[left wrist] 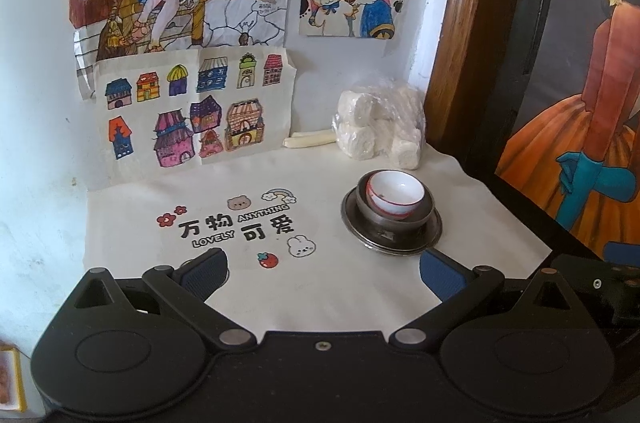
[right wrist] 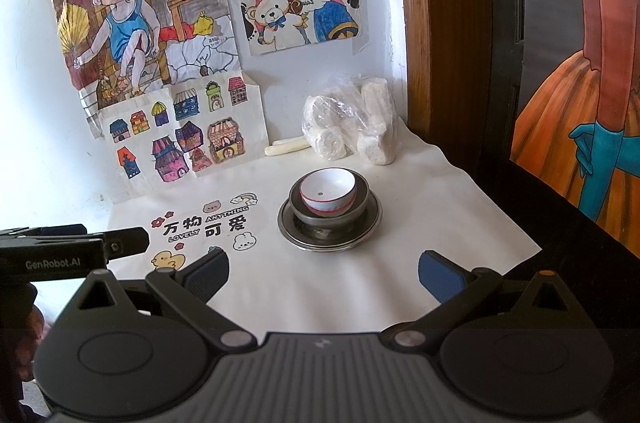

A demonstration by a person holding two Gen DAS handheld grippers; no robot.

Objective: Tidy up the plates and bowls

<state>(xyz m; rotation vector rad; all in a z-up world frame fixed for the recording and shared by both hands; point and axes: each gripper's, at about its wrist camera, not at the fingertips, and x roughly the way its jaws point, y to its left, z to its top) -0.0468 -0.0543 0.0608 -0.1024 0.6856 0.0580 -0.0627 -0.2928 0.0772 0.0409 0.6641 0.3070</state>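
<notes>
Hovering wide open, empty, over the cloth: left claw, right claw. Ahead, untouched: white bowl inside dark bowl on metal plate.

1. We see a glossy white bowl, ceramic by its look, with a smooth glaze.
2. Under it, a dull grey metal bowl and a shinier metal plate.
3. We read the cream cloth on the counter as matt.
4. Crinkly clear plastic bag; creased paper drawings.
5. Matt black plastic left claw, textured blue pads.
</notes>
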